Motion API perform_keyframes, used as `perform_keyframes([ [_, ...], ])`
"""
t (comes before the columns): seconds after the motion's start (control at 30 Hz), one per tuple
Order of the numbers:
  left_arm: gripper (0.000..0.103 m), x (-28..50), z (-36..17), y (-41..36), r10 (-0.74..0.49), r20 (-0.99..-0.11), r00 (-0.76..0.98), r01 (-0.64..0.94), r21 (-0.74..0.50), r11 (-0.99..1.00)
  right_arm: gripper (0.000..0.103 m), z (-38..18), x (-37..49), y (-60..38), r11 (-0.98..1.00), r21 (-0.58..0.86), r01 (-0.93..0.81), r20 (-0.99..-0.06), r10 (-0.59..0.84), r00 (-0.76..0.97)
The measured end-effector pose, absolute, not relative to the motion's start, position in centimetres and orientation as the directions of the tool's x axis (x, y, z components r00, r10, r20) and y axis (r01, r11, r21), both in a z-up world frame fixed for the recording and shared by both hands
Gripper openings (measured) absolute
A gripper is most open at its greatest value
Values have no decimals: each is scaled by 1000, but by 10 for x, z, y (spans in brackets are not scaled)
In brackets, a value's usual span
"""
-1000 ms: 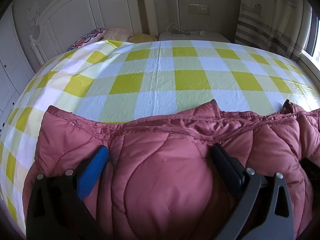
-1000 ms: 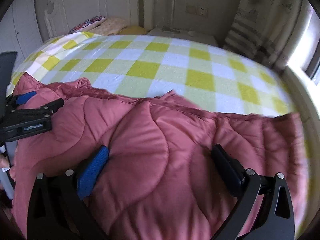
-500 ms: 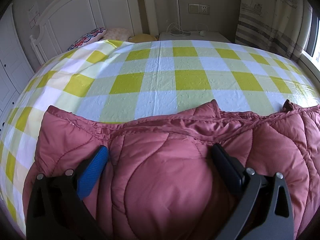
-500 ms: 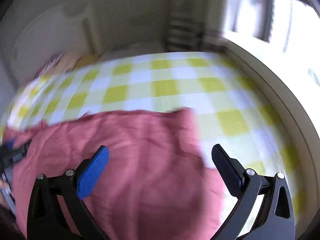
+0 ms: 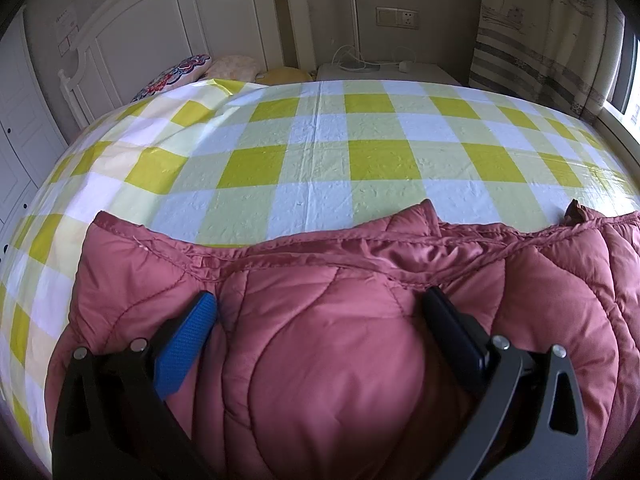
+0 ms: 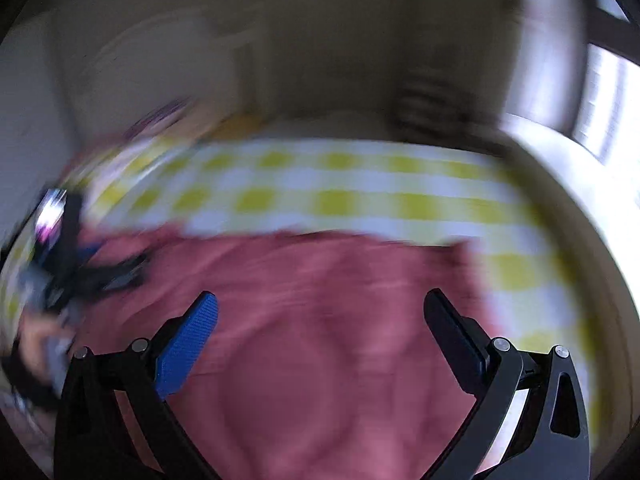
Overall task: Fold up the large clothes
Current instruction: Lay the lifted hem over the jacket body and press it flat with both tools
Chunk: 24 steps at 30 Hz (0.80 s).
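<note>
Since a second ago the right gripper (image 6: 318, 322) has swung: its view, which then showed the jacket filling most of the near bed, now takes in the jacket's right edge and the bed's bare right side, all smeared by motion blur. The left gripper (image 5: 318, 322) has not shifted; its view matches the earlier ones.

In the left view the pink quilted jacket (image 5: 360, 320) lies spread across the near part of the bed (image 5: 320, 160), bulging up between the fingers. These fingers are spread wide, the blue pad (image 5: 182, 350) on the left and the black one (image 5: 454, 338) on the right, each pressed against or sunk into the padding; they do not pinch a fold. The jacket's seamed far edge runs left to right across the view, with a small peak near its middle. Beyond it the yellow, green and white checked sheet is bare up to the pillows (image 5: 192, 70) at the far left by the white headboard (image 5: 160, 20). A nightstand (image 5: 384, 72) with a white cable stands at the far middle, a wall socket (image 5: 398, 18) above it, and a striped curtain (image 5: 540, 40) hangs at the far right.

In the right view the fingers are likewise wide apart over the jacket (image 6: 320, 340); whether they touch it cannot be told through the blur. The left gripper (image 6: 112, 276) shows as a dark smear at the left, on the jacket's left part. Bright window light falls at the far right.
</note>
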<state>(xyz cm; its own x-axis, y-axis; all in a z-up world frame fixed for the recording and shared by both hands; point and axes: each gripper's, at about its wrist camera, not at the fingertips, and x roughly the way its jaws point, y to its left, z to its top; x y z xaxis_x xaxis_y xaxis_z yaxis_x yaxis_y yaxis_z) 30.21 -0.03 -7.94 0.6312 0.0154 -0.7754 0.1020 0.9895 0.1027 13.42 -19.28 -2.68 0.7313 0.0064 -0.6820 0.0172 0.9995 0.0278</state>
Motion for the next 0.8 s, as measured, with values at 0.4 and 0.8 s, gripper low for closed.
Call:
perform_keyframes([
  [0.4,101,282,-46,-15,120,-700,704,110,274,955,99,-89,164,-152,997,-50,-56,-743,1,669],
  [0.8,101,324,-80,91,-78,-827,557,8,-88,996,99,-92,158,-154,997,-38,-60,-735,13,678],
])
